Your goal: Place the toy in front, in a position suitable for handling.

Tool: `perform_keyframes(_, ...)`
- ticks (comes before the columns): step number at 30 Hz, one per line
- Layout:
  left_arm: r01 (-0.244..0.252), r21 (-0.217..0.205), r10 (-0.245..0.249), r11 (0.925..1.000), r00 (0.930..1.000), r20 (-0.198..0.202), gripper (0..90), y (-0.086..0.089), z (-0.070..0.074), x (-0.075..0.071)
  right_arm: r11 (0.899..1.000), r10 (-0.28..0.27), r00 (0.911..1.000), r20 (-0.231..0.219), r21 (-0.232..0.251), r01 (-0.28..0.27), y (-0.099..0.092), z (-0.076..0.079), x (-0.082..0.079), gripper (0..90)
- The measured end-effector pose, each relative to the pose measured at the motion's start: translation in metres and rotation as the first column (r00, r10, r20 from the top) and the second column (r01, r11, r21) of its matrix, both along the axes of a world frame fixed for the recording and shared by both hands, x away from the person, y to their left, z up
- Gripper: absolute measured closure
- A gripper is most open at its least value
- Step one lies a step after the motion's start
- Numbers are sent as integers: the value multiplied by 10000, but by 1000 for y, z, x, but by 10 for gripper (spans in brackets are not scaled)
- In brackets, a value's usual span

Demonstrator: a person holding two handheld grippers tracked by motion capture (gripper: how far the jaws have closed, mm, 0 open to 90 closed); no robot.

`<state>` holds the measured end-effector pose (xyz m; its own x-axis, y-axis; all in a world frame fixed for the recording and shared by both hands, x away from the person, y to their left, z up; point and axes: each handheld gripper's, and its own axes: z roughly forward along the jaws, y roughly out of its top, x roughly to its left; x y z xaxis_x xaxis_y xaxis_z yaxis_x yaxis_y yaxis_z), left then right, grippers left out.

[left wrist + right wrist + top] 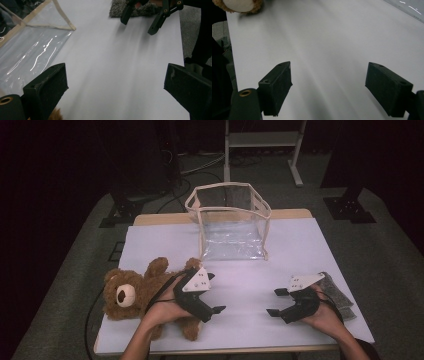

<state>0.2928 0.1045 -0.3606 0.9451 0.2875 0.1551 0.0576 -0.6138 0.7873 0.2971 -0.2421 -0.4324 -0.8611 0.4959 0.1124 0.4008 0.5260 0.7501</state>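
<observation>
A brown teddy bear [131,292] lies at the table's near left, and its muzzle [239,5] shows in the right gripper view. My left gripper [216,292] hovers just to the bear's right, with the hand resting across the bear's body. Its jaws stand wide open over bare table [115,85]. A clear bag with beige trim [231,222] stands upright and open-topped at the table's far middle, and its side [32,45] shows in the left gripper view. My right gripper [274,302] is open at the near right [328,87], holding nothing.
A grey cloth [339,296] lies under the right hand near the table's right edge, also seen as a grey cloth [140,10] behind the right gripper [138,21]. The white table [240,325] spans between the two grippers. Dark floor and stand legs surround it.
</observation>
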Motion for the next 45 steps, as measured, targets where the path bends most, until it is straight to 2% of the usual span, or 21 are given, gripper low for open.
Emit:
perform_keyframes(1, 20, 107, -21, 9999, 10000, 67, 39, 5, 2, 0, 10000, 33, 10000, 21, 1, -33, 0, 0, 0, 196)
perform_keyframes(8, -174, 172, 168, 9997, 9993, 344, 46, 28, 14, -1, 9999, 127, 9999, -71, -25, -127, 2, -1, -1, 199)
perform_keyframes(13, -669, 194, 657, 9976, 9964, 543, 49, 54, 25, -1, 9999, 166, 9998, -127, 0, -166, 4, -2, -1, 199)
perform_keyframes(16, -670, 176, 658, 9976, 9960, 600, 54, 62, 29, -1, 9998, 191, 9997, -138, 2, -191, 5, -2, -1, 199)
perform_keyframes(19, -415, 339, 386, 9986, 9959, 816, 54, 77, 35, -4, 9996, 277, 9995, -135, -44, -278, 7, -2, -1, 199)
perform_keyframes(20, -415, 339, 386, 9986, 9959, 816, 54, 77, 35, -4, 9996, 277, 9995, -135, -44, -278, 7, -2, -1, 199)
perform_keyframes(23, -479, 378, 440, 9981, 9943, 972, 65, 91, 40, -2, 9994, 321, 9994, -147, -89, -322, 10, -2, -1, 191)
perform_keyframes(31, -641, 575, 583, 9963, 9934, 984, 72, 113, 41, 8, 9972, 528, 9975, -480, 559, -501, 16, 1, -3, 156)
perform_keyframes(34, -688, 488, 640, 9964, 9935, 944, 75, 118, 42, 11, 9973, 544, 9970, -546, 531, -515, 21, 1, -3, 132)
perform_keyframes(36, -579, 479, 530, 9972, 9938, 973, 117, 123, 43, 14, 9967, 611, 9963, -601, 576, -576, 24, 0, -4, 132)
perform_keyframes(42, -983, 601, 938, 9933, 9928, 741, 120, 135, 44, 26, 9951, 862, 9943, -632, 536, -829, 32, -2, -6, 131)
perform_keyframes(45, -1204, 490, 1177, 9915, 9916, 538, 129, 141, 43, 34, 9954, 871, 9939, -682, 453, -841, 36, -3, -7, 131)
